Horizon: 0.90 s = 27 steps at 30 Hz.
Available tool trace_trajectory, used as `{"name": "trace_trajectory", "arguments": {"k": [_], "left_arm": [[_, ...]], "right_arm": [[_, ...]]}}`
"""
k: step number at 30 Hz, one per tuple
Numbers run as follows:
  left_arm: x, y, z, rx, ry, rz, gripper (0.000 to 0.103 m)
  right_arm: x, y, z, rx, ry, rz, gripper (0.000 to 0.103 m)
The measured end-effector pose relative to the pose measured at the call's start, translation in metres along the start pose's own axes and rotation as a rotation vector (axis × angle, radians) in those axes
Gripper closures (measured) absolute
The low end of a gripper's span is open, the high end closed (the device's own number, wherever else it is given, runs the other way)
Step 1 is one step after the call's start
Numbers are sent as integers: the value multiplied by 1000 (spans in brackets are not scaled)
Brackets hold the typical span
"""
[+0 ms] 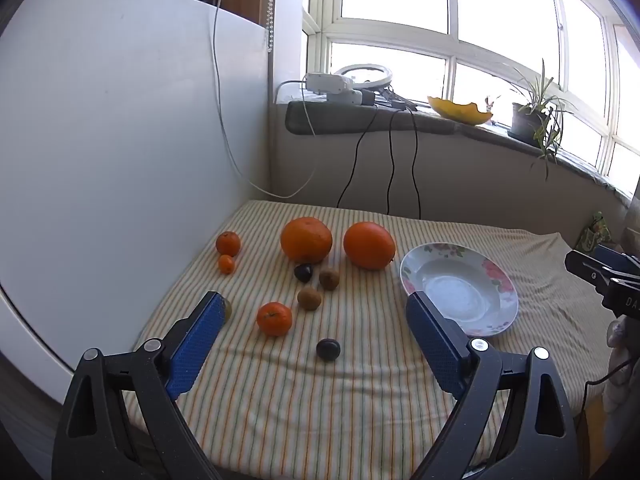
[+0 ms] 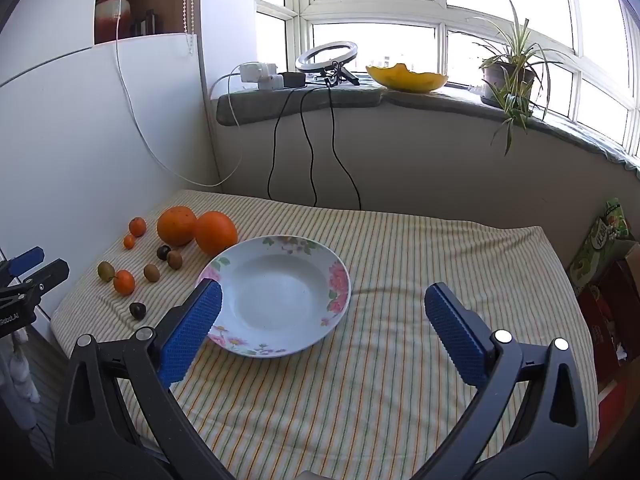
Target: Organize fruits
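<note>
Fruits lie on the striped cloth [image 1: 320, 400] at the left: two large oranges [image 1: 306, 239] [image 1: 369, 245], a mandarin [image 1: 274, 319], two small mandarins [image 1: 228, 243] [image 1: 226, 264], brown kiwis [image 1: 309, 298] [image 1: 329, 279], two dark fruits [image 1: 328, 349] [image 1: 303, 272], and a greenish fruit [image 2: 106, 271]. An empty floral plate [image 1: 500, 320] [image 2: 276, 260] sits to their right. My left gripper [image 1: 316, 336] is open above the near fruits. My right gripper [image 2: 322, 320] is open, hovering over the plate's near right edge.
A white panel [image 1: 120, 140] borders the left side. Behind is a windowsill [image 2: 360, 96] with chargers, a ring light, a yellow bowl [image 2: 406, 78] and a potted plant [image 2: 508, 76]. Black cables [image 2: 308, 140] hang down to the cloth. Boxes [image 2: 600, 256] stand at the right.
</note>
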<state>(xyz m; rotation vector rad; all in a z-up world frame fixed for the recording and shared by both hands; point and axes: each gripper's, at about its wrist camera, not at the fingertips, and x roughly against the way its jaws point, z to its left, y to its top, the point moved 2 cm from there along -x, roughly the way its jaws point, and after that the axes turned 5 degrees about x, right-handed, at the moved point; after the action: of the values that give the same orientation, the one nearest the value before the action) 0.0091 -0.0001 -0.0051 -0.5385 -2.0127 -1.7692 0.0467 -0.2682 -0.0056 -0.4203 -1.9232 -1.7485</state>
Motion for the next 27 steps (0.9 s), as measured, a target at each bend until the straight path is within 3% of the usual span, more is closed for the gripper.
{"name": "trace_trajectory", "arguments": {"k": [27], "left_arm": [[-3,-1,0,9,-5,2,12]], "right_arm": [[-7,-4,2,5,13,9,0]]}}
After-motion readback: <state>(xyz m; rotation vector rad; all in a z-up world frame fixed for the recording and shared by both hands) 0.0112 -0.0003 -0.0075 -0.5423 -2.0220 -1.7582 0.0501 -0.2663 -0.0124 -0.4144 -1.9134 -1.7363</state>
